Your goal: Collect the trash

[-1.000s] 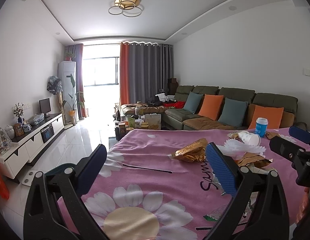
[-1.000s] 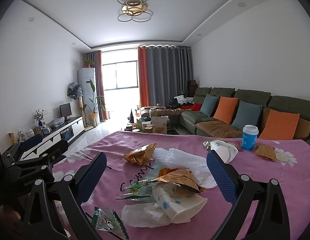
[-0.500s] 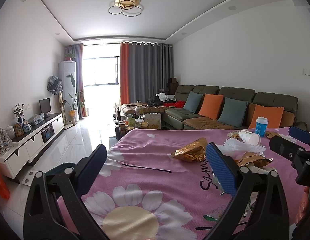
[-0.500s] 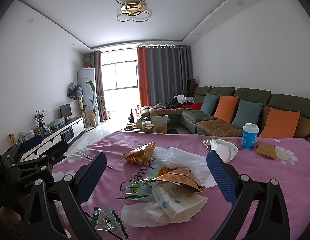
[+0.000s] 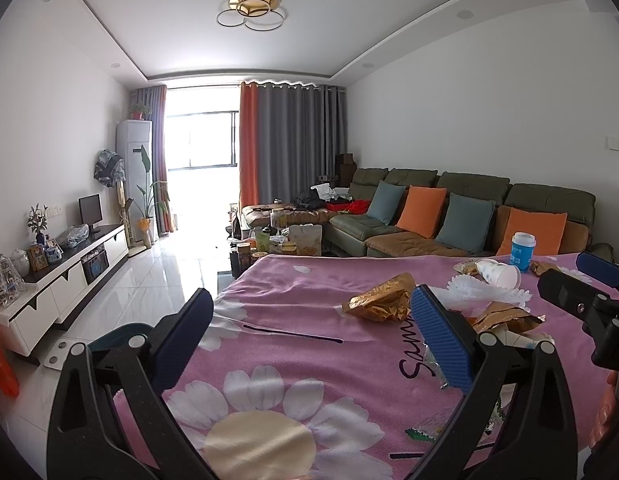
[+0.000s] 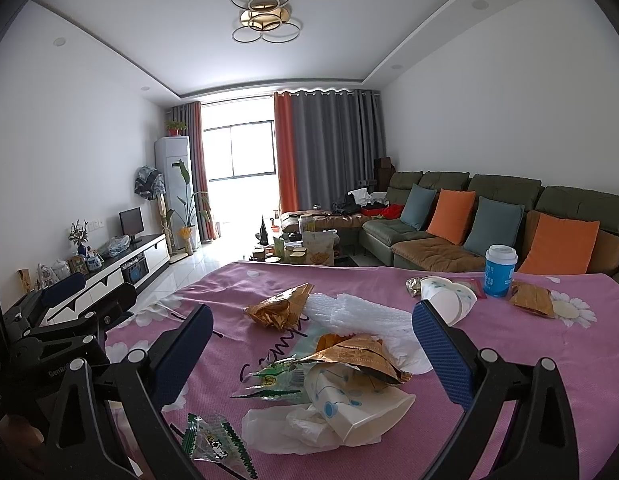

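Left tongs (image 5: pixel 309 332): spread wide, gripping nothing; hovering over the bare flowered part of the pink cloth (image 5: pixel 293 304); same place as half a second and a second back.
Right tongs (image 6: pixel 313 344): likewise gaping and unloaded; poised above the nearest heap of rubbish; framing almost identical to the earlier views.
Change: practically none; only a tiny drift of view on both sides, no item lifted or shifted.
Table (image 6: pixel 529 344): draped in that pink cloth, carrying all the litter.
Near heap: crushed white paper cup (image 6: pixel 349 404) lying on a thin white bag (image 6: pixel 277 428), a gold wrapper (image 6: pixel 357 354) lying on the cup, green-printed packets (image 6: pixel 213 440) just beside, at the left.
Middle: second gold wrapper (image 6: pixel 279 310) touching a sheet of white foam wrap (image 6: pixel 361 312).
Far side: tipped-over paper cup (image 6: pixel 449 302), blue cup with white lid (image 6: pixel 500 276) upright near it, third gold wrapper (image 6: pixel 531 300) beside the blue cup.
Bin: dark teal rim (image 5: pixel 117 330) low at the table's left edge in the left view, mostly hidden behind the left tongs; likely the destination, though not certain.
Meaning for task: collection apparently not yet started; every piece lying on the cloth, nothing in either grip.
Likely next: descent of the right tongs onto the crushed cup heap, closest between its pads.
Risk: thin bag and foil likely to slip or drag neighbours along.
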Demonstrator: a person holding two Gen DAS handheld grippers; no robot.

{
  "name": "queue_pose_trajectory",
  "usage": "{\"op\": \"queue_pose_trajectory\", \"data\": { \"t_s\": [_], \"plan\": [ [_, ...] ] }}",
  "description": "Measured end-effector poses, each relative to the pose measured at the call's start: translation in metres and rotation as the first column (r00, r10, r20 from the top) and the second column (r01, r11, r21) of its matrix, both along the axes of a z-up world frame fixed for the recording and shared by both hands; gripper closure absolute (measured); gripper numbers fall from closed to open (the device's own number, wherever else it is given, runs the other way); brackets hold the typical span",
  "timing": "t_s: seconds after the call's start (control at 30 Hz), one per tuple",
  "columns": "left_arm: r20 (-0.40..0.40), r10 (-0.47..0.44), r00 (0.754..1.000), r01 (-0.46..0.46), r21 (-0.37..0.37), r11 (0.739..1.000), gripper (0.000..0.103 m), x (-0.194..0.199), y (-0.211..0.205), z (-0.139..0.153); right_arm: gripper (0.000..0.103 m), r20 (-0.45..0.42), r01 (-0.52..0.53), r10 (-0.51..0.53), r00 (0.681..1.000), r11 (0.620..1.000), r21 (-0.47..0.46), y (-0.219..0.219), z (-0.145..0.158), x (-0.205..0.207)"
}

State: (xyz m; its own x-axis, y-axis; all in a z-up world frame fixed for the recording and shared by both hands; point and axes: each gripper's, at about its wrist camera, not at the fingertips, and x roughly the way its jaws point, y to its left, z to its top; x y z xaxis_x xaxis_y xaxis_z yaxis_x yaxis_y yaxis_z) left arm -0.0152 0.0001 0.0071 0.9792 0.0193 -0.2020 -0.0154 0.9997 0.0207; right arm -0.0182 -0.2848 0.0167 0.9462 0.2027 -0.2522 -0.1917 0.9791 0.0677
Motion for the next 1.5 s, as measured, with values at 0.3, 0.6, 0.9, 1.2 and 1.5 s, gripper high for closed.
{"op": "queue_pose_trajectory", "data": {
  "t_s": [0.3, 0.6, 0.9, 1.2, 1.5],
  "plan": [
    [-0.009, -0.001, 1.000, 0.001, 0.003, 1.000, 0.006, 0.003, -0.003, -0.003, 0.007, -0.001, -0.001, 0.001, 1.000, 1.000, 0.002, -0.001, 0.000, 0.000],
    [-0.015, -0.002, 1.000, 0.002, 0.004, 1.000, 0.006, 0.005, -0.003, -0.005, 0.007, -0.003, -0.001, 0.001, 1.000, 1.000, 0.005, -0.001, 0.000, 0.000],
    [-0.034, -0.017, 0.999, 0.017, 0.001, 1.000, 0.006, 0.006, -0.002, -0.009, 0.007, -0.010, -0.003, 0.003, 1.000, 1.000, 0.006, -0.001, -0.001, -0.002],
    [-0.193, -0.233, 0.953, 0.224, -0.068, 0.972, 0.006, 0.019, 0.005, -0.025, 0.007, -0.135, -0.005, 0.010, 0.991, 0.999, 0.033, -0.008, -0.014, 0.008],
    [-0.340, -0.508, 0.791, 0.485, -0.158, 0.860, 0.006, 0.024, -0.024, -0.063, 0.020, -0.292, -0.013, 0.008, 0.956, 1.000, -0.015, -0.005, -0.029, 0.023]
  ]
}}
